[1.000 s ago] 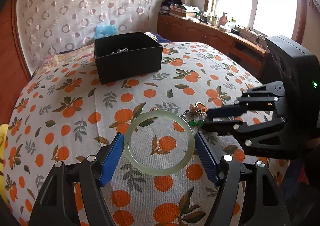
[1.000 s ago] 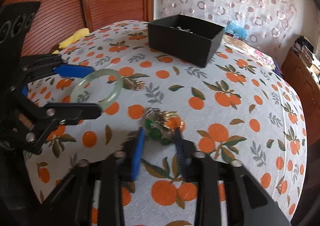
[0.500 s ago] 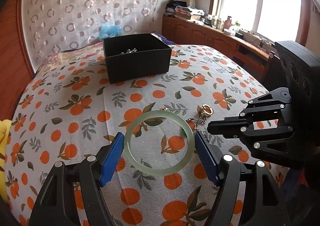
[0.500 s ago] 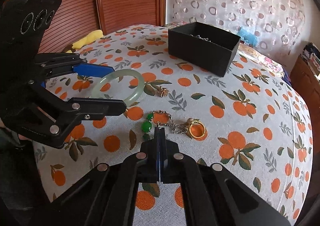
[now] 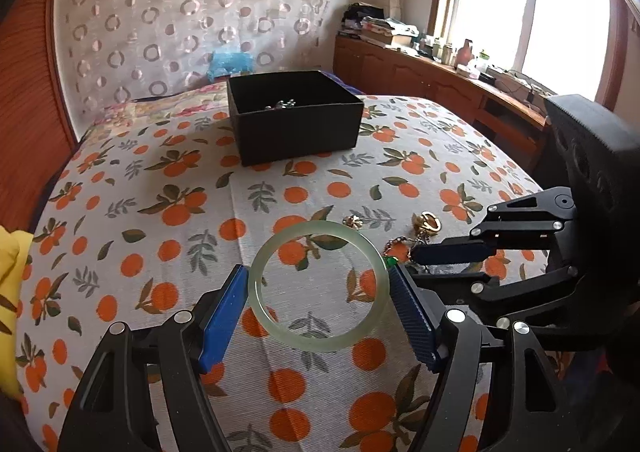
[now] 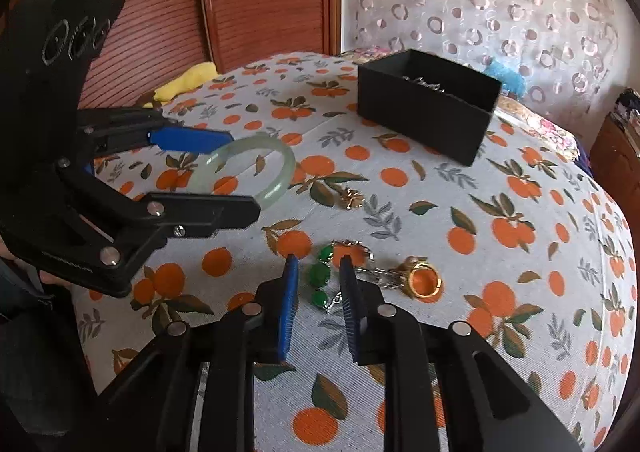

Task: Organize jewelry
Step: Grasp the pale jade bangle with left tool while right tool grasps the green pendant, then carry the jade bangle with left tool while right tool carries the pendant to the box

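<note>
My left gripper is shut on a pale green jade bangle, held across its width above the orange-print cloth; the bangle also shows in the right wrist view. My right gripper is open, its blue pads either side of a green bead chain lying on the cloth with a gold ring at its end. A small gold flower piece lies between bangle and chain. A black open box with silver jewelry inside stands at the far side.
The table is round with an orange-and-leaf cloth. A yellow cloth lies at its left edge. Wooden panels stand on the left, a patterned curtain behind, and a cabinet with clutter runs under the window.
My right gripper was shut half a second ago and has now opened around the green beads. My left gripper keeps hold of the bangle and has risen slightly.
</note>
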Action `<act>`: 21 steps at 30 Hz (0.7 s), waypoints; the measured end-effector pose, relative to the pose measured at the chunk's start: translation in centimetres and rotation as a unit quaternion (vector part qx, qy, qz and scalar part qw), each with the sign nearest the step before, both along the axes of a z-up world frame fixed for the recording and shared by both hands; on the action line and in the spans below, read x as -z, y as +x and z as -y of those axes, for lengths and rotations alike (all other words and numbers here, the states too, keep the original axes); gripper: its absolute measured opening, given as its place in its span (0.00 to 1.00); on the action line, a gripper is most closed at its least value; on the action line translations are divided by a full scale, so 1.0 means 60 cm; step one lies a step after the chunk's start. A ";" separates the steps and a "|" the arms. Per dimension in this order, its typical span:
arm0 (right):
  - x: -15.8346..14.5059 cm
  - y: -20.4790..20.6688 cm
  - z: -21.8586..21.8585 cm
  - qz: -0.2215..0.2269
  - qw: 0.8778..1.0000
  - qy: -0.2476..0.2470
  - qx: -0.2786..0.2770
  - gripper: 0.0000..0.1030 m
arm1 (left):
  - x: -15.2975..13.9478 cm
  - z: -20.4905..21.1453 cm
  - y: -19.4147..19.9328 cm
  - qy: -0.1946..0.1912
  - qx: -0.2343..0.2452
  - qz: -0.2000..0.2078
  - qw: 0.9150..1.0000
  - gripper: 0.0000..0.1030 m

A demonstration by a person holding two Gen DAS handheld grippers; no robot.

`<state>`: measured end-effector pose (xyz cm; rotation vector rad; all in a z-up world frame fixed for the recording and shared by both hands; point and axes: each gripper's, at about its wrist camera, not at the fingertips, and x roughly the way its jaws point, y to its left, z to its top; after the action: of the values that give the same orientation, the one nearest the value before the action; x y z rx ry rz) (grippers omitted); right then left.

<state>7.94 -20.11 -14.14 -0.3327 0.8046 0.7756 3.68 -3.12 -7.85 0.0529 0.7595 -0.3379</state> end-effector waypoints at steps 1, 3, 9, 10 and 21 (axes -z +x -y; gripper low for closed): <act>0.002 0.001 -0.003 0.001 1.000 -0.004 0.000 0.22 | 0.000 -0.002 0.000 -0.001 -0.001 0.000 1.000 0.67; 0.002 -0.001 -0.007 0.006 1.000 -0.012 -0.003 0.22 | 0.001 -0.004 0.001 -0.001 -0.003 0.000 1.000 0.67; 0.001 -0.004 -0.016 0.015 0.999 -0.033 -0.013 0.12 | 0.000 -0.008 0.001 -0.003 -0.005 0.000 1.000 0.67; 0.001 -0.004 -0.016 0.014 0.999 -0.033 -0.013 0.12 | 0.000 -0.007 0.001 -0.002 -0.005 0.000 1.000 0.67; -0.072 0.013 0.004 0.043 0.999 0.023 0.001 0.12 | -0.016 -0.014 0.012 0.001 -0.009 0.012 1.000 0.67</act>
<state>8.72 -20.37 -9.83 -0.3222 0.7061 0.7713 4.42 -2.26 -6.88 0.0518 0.7361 -0.3180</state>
